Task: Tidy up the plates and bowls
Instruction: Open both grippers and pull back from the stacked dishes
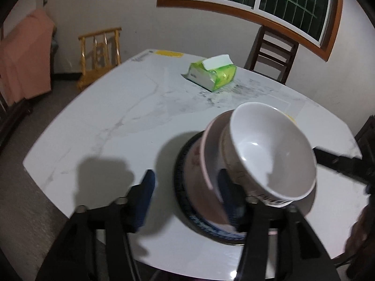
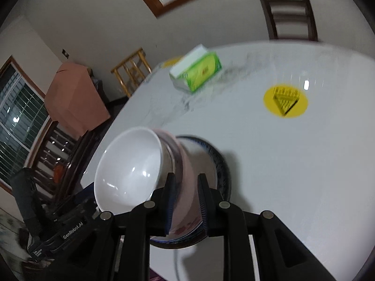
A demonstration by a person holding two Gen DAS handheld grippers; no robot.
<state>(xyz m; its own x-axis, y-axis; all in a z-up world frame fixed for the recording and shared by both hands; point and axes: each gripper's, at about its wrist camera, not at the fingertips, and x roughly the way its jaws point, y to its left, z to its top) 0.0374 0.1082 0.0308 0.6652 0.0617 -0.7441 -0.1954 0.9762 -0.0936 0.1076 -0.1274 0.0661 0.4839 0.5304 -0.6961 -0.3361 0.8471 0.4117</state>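
Observation:
A white bowl [image 1: 269, 152] [image 2: 131, 164] sits nested in a pink bowl [image 1: 208, 154] [image 2: 180, 149]. Both are tipped on their side over a dark blue-rimmed plate [image 1: 178, 175] [image 2: 220, 164] on the marble table [image 1: 105, 117]. My right gripper [image 2: 187, 194] is shut on the pink bowl's wall. My left gripper [image 1: 187, 187] stands open. One of its fingers is inside the pink bowl under the white one. The other is out over the table, clear of the plate.
A green tissue pack [image 1: 213, 72] [image 2: 196, 70] lies toward the far side of the table. A yellow round sticker [image 2: 284, 100] marks the tabletop. A dark chair [image 1: 271, 51] and a yellow wooden chair [image 1: 100, 51] stand behind the table, with a pink cloth [image 1: 25, 58] at the left.

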